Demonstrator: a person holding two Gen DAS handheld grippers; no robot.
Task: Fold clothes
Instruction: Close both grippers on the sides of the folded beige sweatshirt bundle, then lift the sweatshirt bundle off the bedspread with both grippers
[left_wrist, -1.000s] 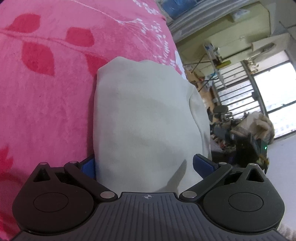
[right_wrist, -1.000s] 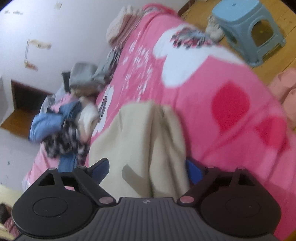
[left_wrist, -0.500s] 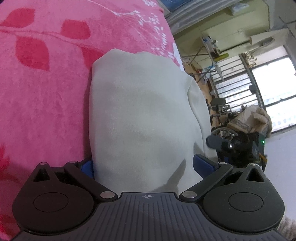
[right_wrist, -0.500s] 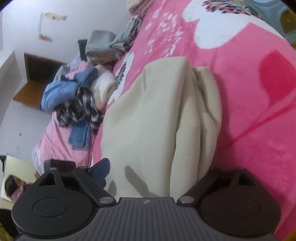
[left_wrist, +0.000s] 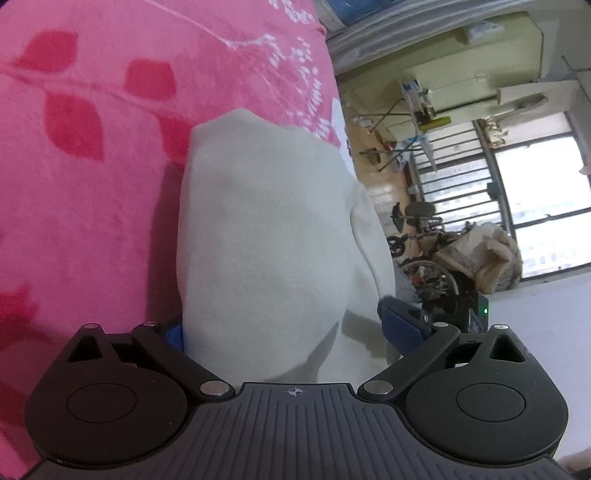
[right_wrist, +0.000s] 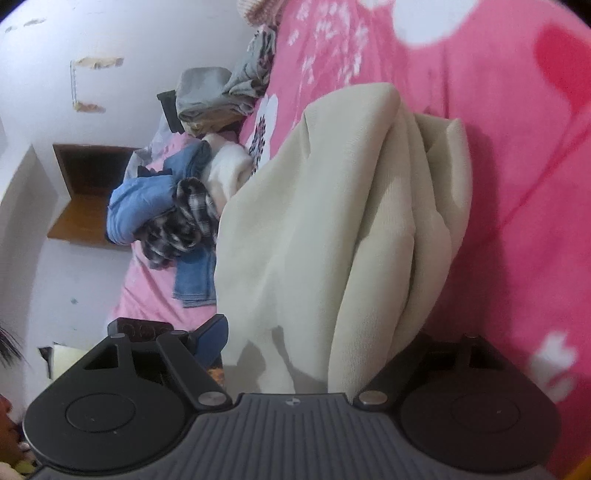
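Saw a pink floral blanket (left_wrist: 92, 221) spread beneath and ahead of the left tongs (left_wrist: 286, 328). Far right of them, noted a barred window (left_wrist: 535, 192), a spoked wheel (left_wrist: 432, 269). Left of the right tongs (right_wrist: 314, 339), noted a wall niche (right_wrist: 85, 184).

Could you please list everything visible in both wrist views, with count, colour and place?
Garment: one, cream, folded thick, lying on the bed between both claws.
Bed cover: one, pink with red leaves and white flowers, under the garment.
Clothes pile: one heap, blue denim, black-and-white check, white, far end of the bed.
Folded clothes: a few, grey, by the wall beyond the pile.
Bicycle: one, dark, on the floor near the window.
Window: one, bright, barred, far side of the room.
Left claw: black with blue fingers, straddling the garment.
Right claw: black with blue fingers, jaws closing around the garment.
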